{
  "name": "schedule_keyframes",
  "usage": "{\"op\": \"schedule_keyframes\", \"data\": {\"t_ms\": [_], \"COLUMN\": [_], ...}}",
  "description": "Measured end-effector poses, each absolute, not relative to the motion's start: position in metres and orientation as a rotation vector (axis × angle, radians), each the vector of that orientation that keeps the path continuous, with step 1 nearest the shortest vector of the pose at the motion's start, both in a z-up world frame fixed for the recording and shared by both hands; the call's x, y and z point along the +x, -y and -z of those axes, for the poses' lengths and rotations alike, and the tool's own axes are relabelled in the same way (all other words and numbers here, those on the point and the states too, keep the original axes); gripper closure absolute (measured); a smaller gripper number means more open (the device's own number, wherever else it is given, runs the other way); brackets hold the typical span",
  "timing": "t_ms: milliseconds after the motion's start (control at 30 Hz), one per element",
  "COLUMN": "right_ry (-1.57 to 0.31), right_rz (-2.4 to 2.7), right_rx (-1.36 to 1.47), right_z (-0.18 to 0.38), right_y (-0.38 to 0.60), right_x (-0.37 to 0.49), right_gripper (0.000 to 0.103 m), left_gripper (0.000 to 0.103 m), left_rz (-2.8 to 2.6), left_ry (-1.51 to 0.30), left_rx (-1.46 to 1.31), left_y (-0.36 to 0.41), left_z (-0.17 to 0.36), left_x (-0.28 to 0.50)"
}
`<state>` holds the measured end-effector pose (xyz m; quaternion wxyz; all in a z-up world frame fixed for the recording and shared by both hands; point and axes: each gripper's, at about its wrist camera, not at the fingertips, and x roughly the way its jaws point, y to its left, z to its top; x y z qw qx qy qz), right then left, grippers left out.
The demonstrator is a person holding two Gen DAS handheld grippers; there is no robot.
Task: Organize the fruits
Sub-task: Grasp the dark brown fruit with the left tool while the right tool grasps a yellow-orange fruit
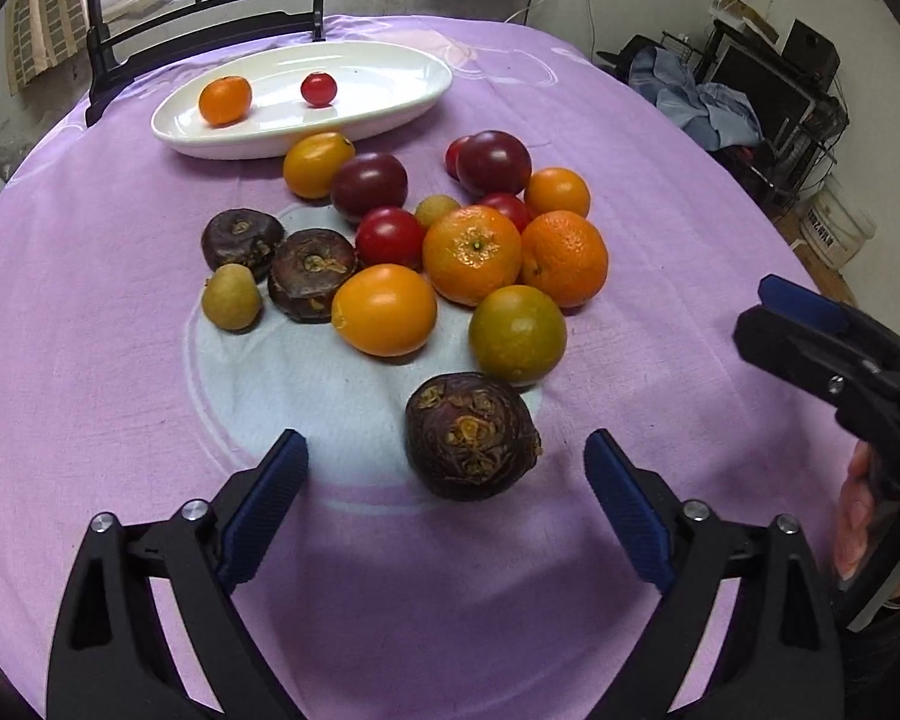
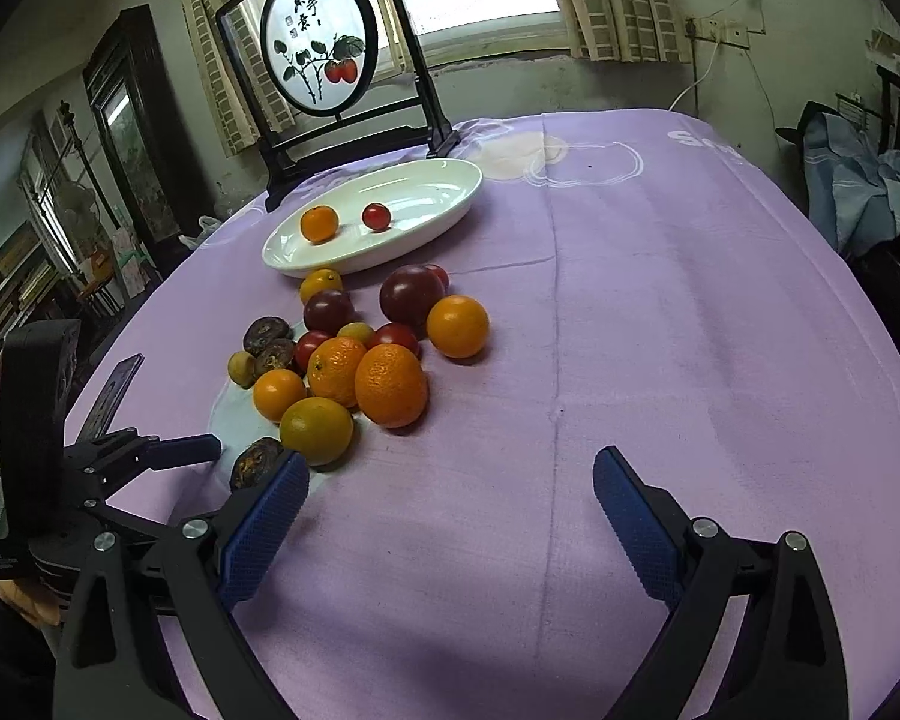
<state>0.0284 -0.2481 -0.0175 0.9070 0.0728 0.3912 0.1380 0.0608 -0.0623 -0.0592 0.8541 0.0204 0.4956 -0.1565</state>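
both grippers, left gripper and right gripper, have jaws spread, empty. the dark fruit at twelve o'clock of the left one may roll off the desk if nudged.

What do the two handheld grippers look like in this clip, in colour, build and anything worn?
Both are alike: the left gripper and right gripper have matte black angular fingers with triangular cut-outs, silver round screw heads at the joints, and blue ribbed pads inside each fingertip. From the right wrist view, the left one carries a black boxy block on top. No cables, markings or sleeves can be made out.
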Motion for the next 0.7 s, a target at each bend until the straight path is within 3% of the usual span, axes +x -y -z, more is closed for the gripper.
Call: {"op": "schedule_keyframes", "data": {"t_ms": [167, 200, 233, 267, 400, 700], "right_ry": [-0.819, -0.821, -0.825, -0.829, -0.837, -0.913], "right_rz": [-0.294, -0.296, -0.299, -0.3, -0.309, -0.39], "right_rx": [0.172, 0.171, 0.167, 0.157, 0.11, 0.005], "right_z": [0.025, 0.026, 0.026, 0.027, 0.026, 0.034], "right_y": [0.253, 0.252, 0.25, 0.248, 0.237, 0.18], "right_x": [0.029, 0.029, 0.03, 0.03, 0.029, 0.034], "right_gripper": [0.007, 0.007, 0.007, 0.007, 0.007, 0.007], "left_gripper": [0.03, 0.041, 0.045, 0.057, 0.057, 0.057], "left_rz": [0.313, 0.304, 0.303, 0.322, 0.353, 0.284], "left_ry": [-1.028, -1.015, -1.002, -1.003, -1.049, -0.94], "left_rx": [0.115, 0.145, 0.163, 0.152, 0.014, -0.035], "left_y": [0.076, 0.079, 0.08, 0.08, 0.059, 0.009], "left_z": [0.065, 0.066, 0.065, 0.063, 0.052, 0.024], "left_x": [0.062, 0.061, 0.06, 0.061, 0.069, 0.058]}}
